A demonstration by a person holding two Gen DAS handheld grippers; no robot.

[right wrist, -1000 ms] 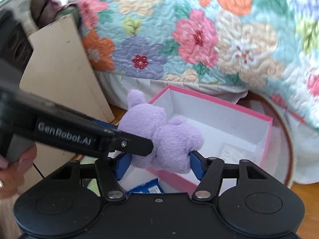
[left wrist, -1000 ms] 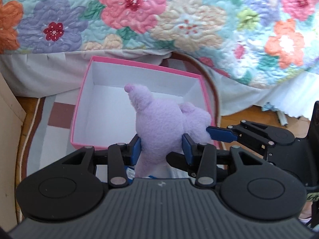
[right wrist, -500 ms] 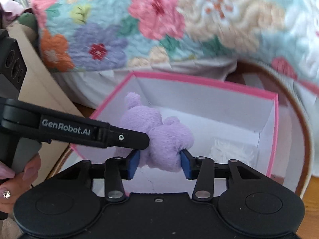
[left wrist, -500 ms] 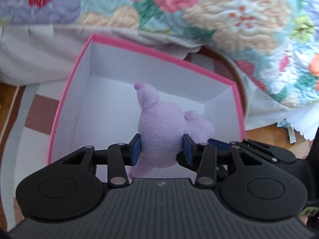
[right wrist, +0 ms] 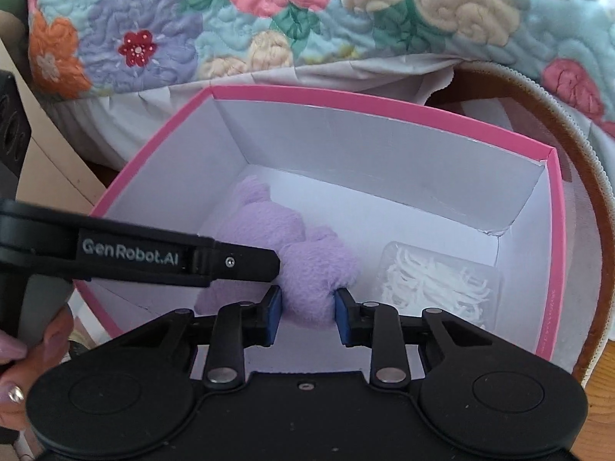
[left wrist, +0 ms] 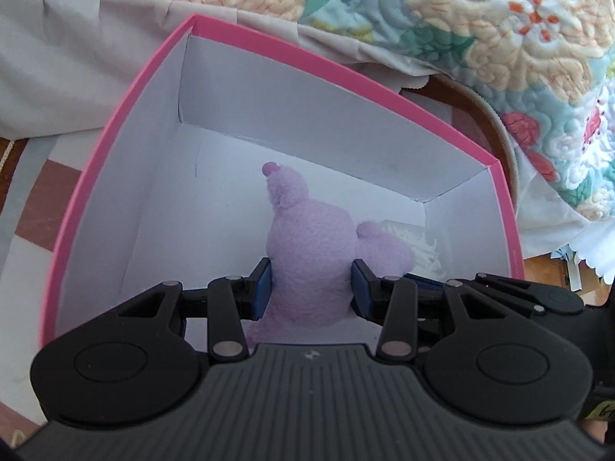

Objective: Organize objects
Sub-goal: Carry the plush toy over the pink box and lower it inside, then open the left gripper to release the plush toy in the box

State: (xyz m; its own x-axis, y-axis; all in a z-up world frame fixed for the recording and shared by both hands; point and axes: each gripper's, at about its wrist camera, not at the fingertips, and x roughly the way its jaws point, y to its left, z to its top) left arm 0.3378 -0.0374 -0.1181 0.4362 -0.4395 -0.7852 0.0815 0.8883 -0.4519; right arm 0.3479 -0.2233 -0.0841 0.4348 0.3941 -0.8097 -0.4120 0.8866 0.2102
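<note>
While both grippers reach down into the pink box (left wrist: pixel 346 61), the left gripper (left wrist: pixel 310 288) is clamped on the purple plush toy (left wrist: pixel 311 253), blue pads pressing both flanks. Right gripper (right wrist: pixel 305 309) is likewise clamped on the toy's other end. White packet (right wrist: pixel 438 280) lies at 3 o'clock, beside the toy.

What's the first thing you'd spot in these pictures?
A fluffy purple plush pinched by both tools, the left tool and the right tool, low inside a pink box. Beside it in the box lies a clear pack of white bits, and behind is a bright flowery quilt.
</note>
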